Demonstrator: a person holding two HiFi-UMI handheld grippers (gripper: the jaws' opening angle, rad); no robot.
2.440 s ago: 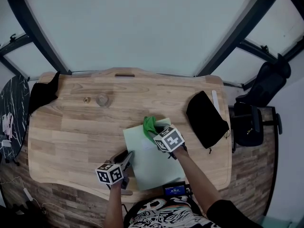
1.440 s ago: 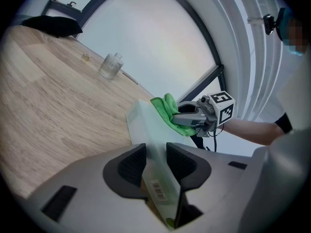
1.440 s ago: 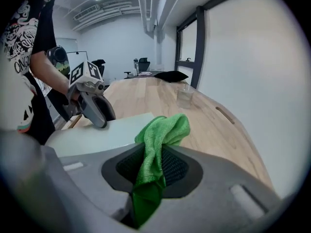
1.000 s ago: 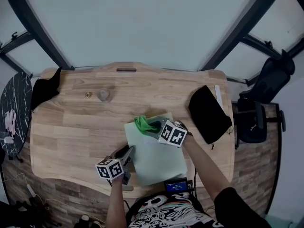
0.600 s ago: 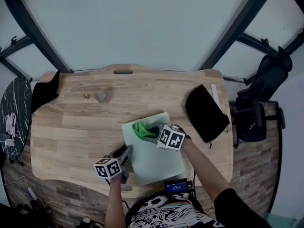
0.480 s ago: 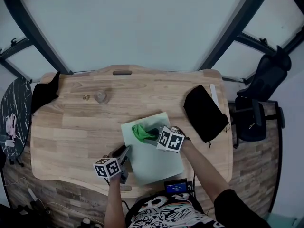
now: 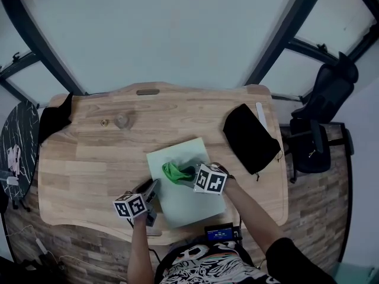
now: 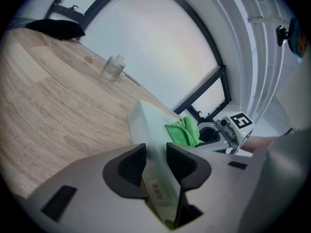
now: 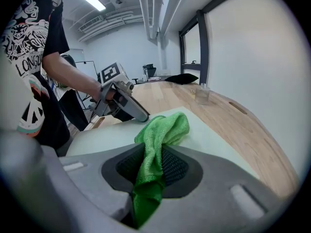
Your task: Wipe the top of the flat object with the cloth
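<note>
1. Pinching the bright green microfibre cloth [image 9: 163, 130] in my right hand-held gripper [image 9: 153, 166], I have the jaws clenched on a bunched fold. The loose end spills forward onto the pale green flat rectangular slab [image 9: 209, 130].
2. In the head view, the slab [image 7: 190, 205] lies at lower centre on the light wooden worktop [image 7: 89, 158]. The cloth [image 7: 173, 171] sits on its left half, just ahead of my right hand-held gripper [image 7: 188, 174].
3. My left hand-held gripper [image 8: 155, 161] is clamped on the slab's [image 8: 146, 120] lower-left edge, one jaw on each face. The barcode sticker on that edge shows between them. From that view the cloth [image 8: 183, 131] is further along the top surface.
4. The cloth looks soft and floppy, so I judge it will drag and fold as I push. Gripping it by a bunch suits it, because that leaves enough free fabric to lie flat on the surface.
5. The slab looks stiff, light and smooth, so I expect it would skate on the wood under a wiping stroke. The edge is the sensible place to hold it, as that leaves the top clear.
6. A small clear glass jar [image 7: 121, 121] stands at upper left and a black fabric pouch [image 7: 249, 138] lies at right. Both are well apart from the slab.
</note>
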